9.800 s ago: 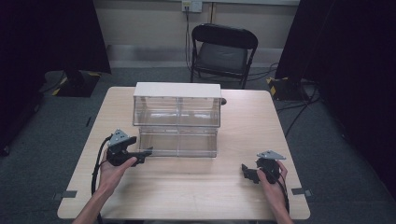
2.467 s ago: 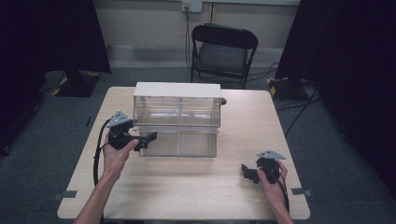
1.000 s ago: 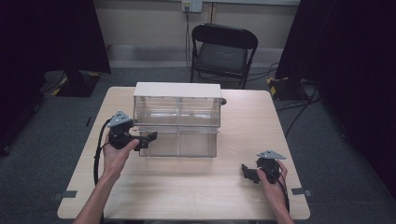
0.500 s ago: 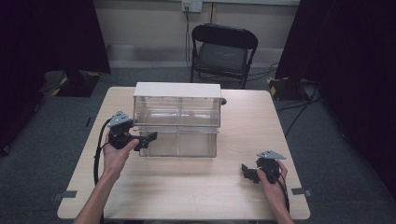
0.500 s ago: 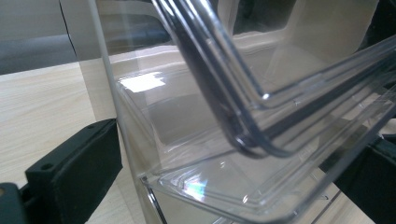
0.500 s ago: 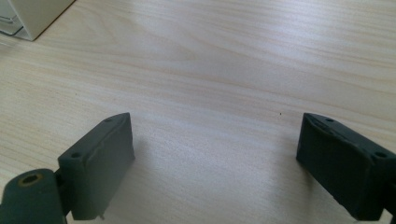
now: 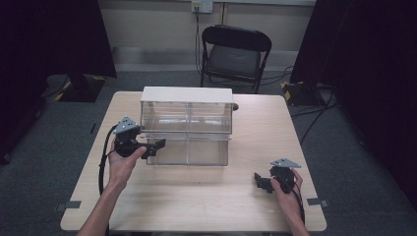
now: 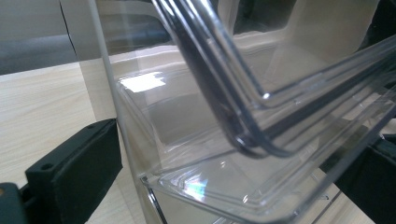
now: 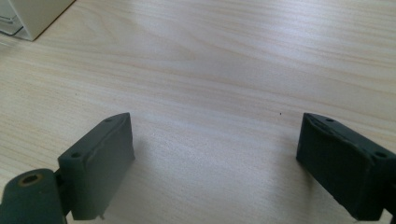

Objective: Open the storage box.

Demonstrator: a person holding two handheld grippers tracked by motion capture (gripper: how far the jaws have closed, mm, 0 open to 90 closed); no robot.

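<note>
From above, I see my left gripper at the left front corner of the clear drawer, which stands pulled out from the cabinet mid-table. Up close, its jaws straddle the drawer's thin wall, not yet pinching (light, slick, brittle plastic, I'd judge; grip the rim). My right gripper rests open over bare table.

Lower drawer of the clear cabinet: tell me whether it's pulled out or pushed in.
Pulled out. The lower drawer juts forward beyond the cabinet's front, with the left tongs at its left corner.

Black grippers, grey three-cornered plates, black cables
</note>
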